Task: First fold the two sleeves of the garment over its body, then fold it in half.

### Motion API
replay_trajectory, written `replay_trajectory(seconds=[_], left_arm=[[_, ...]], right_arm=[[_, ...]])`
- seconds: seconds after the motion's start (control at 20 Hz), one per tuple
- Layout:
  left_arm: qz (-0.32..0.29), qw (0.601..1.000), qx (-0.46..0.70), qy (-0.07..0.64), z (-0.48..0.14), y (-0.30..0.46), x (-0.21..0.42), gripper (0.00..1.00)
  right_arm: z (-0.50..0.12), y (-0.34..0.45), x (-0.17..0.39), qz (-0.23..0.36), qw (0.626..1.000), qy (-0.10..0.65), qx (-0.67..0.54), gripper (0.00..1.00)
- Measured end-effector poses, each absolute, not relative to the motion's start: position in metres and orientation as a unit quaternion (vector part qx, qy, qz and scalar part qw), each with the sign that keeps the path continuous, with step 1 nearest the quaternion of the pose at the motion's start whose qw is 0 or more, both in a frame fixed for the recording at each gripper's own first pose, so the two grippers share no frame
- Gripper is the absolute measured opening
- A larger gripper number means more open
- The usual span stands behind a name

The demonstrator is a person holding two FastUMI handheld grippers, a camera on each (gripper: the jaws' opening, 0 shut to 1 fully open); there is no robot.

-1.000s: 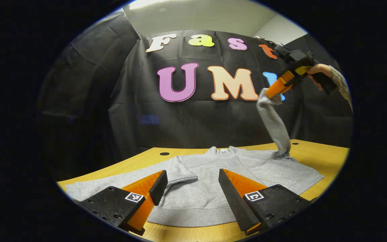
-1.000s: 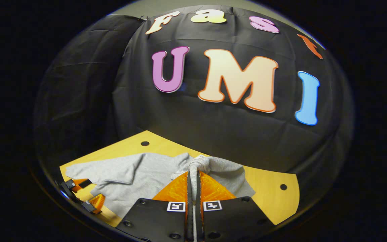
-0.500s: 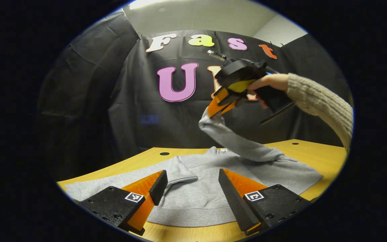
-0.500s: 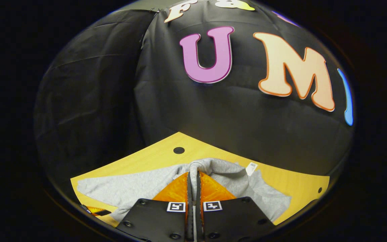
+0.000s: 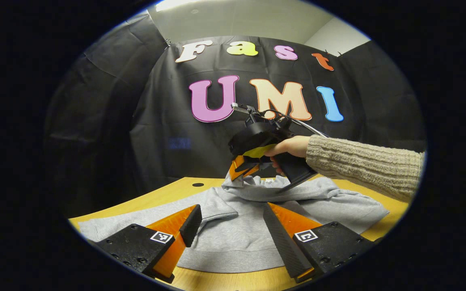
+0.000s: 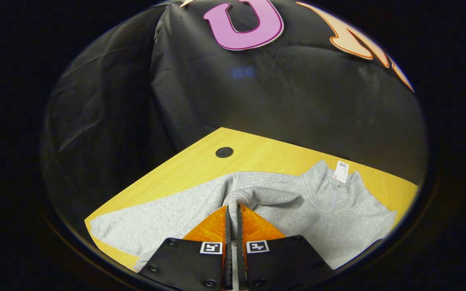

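Observation:
A grey sweatshirt (image 5: pixel 237 238) lies flat on the wooden table (image 5: pixel 382 190), hem toward me in the left gripper view. One sleeve (image 5: pixel 217 207) lies folded over its body. My left gripper (image 5: pixel 233 226) hovers open above the hem, holding nothing. Farther back, my right gripper (image 5: pixel 237 178), held by a hand in a knit sleeve (image 5: pixel 358 165), is shut on the other sleeve's cuff (image 5: pixel 233 184), low over the chest near the collar. In the right gripper view the right gripper (image 6: pixel 233 208) pinches that cuff (image 6: pixel 237 198) over the sweatshirt (image 6: pixel 164 218); the collar tag (image 6: pixel 341 171) lies to the right.
A round hole (image 6: pixel 224 152) sits in the table (image 6: pixel 265 155) beyond the garment, also seen as a hole (image 5: pixel 198 184) at the back left. Black cloth walls close in behind and to the left of the table.
My right gripper has swung the lifted sleeve from high on the right down and leftward across the sweatshirt's body. The left gripper has stayed still and open.

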State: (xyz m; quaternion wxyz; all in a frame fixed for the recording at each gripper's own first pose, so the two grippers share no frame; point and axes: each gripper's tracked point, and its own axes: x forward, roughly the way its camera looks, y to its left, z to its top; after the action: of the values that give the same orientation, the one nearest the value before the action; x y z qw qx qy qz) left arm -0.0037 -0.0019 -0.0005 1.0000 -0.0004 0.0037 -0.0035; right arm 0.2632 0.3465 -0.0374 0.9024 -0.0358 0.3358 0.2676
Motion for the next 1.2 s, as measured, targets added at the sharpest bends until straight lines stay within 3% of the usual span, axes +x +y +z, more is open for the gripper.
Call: replay_trajectory(seconds=[0.1, 0.15, 0.25, 0.35, 0.7, 0.9, 0.95, 1.2], left_arm=[[-0.004, 1.0, 0.0, 0.004, -0.001, -0.002, -0.004, 0.93], [-0.004, 1.0, 0.0, 0.004, -0.001, -0.002, -0.004, 0.93], [-0.004, 1.0, 0.0, 0.004, -0.001, -0.002, -0.005, 0.93], [-0.003, 1.0, -0.001, 0.005, -0.001, -0.002, -0.004, 0.93], [0.001, 1.0, 0.002, 0.003, -0.001, 0.001, -0.005, 0.93], [0.026, 0.999, 0.024, 0.004, 0.005, 0.031, -0.006, 0.93], [0.036, 0.999, 0.028, 0.003, 0.009, 0.044, -0.008, 0.94], [0.075, 0.997, -0.006, 0.019, 0.028, 0.113, -0.02, 0.93]], right_arm=[[-0.031, 0.349, 0.264, 0.271, 0.902, 0.334, -0.022, 0.17], [-0.026, 0.351, 0.266, 0.276, 0.903, 0.328, -0.02, 0.28], [-0.014, 0.348, 0.256, 0.278, 0.907, 0.315, -0.024, 0.6], [-0.009, 0.342, 0.253, 0.281, 0.912, 0.296, -0.034, 0.99], [0.06, 0.279, 0.199, 0.284, 0.933, 0.219, -0.008, 0.94], [0.104, 0.221, 0.157, 0.271, 0.951, 0.15, 0.009, 0.98], [0.114, 0.204, 0.148, 0.262, 0.956, 0.129, 0.008, 0.94], [0.146, 0.109, 0.104, 0.191, 0.981, 0.043, -0.006, 0.98]])
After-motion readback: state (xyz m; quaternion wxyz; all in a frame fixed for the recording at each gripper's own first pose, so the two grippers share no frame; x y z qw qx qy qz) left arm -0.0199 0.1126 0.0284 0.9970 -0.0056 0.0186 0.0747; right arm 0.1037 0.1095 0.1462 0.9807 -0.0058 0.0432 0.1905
